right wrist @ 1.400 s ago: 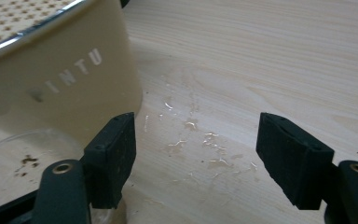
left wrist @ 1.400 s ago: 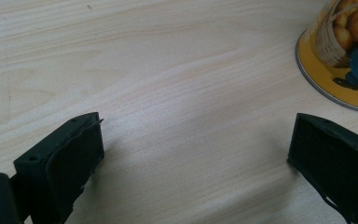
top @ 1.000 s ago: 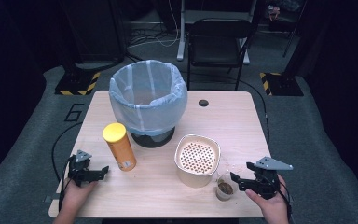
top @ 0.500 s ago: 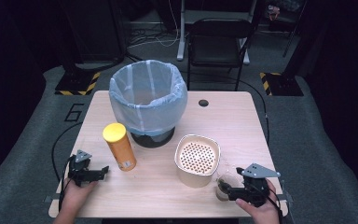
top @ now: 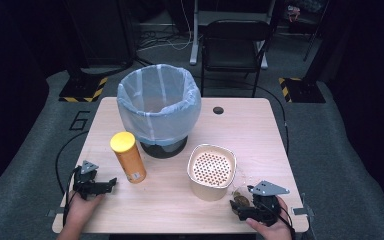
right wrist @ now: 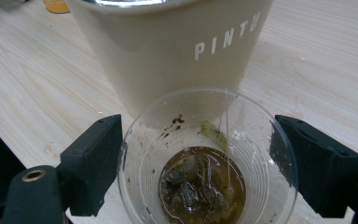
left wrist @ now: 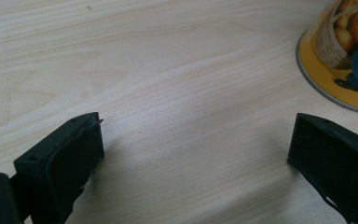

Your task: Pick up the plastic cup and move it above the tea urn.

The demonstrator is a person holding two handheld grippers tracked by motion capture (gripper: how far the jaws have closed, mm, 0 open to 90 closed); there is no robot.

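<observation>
**Cup between the jaws of the right gripper**

High view. Table [top: 260, 135] of pale wood carries a bin [top: 159, 107] lined with a pale plastic bag at the far centre, a yellow can [top: 128, 157] standing upright to its near left, and a beige pot [top: 212, 171] with a perforated top to its near right. The clear plastic cup [top: 239, 197] stands at the near right edge of the table, just beside the pot. The right gripper [top: 241, 206] lies at the cup, held by a hand at the bottom edge. The left gripper [top: 111, 183] rests on the table near the foot of the can, well apart from the cup, also held by a hand.

Left gripper view. The jaws stand wide apart over bare wood with nothing between them. The bottom rim of the can [left wrist: 342, 56], printed with a basket of potatoes, shows at the upper right, ahead of the right-hand jaw.

Right gripper view. The cup [right wrist: 209, 158] sits between the two jaws, which stand apart, one at each side of its rim; whether they press the wall cannot be told. Brown liquid and dark lumps lie in its bottom. The pot [right wrist: 172, 46], lettered "PINTU", stands directly behind it, touching or nearly so.
</observation>
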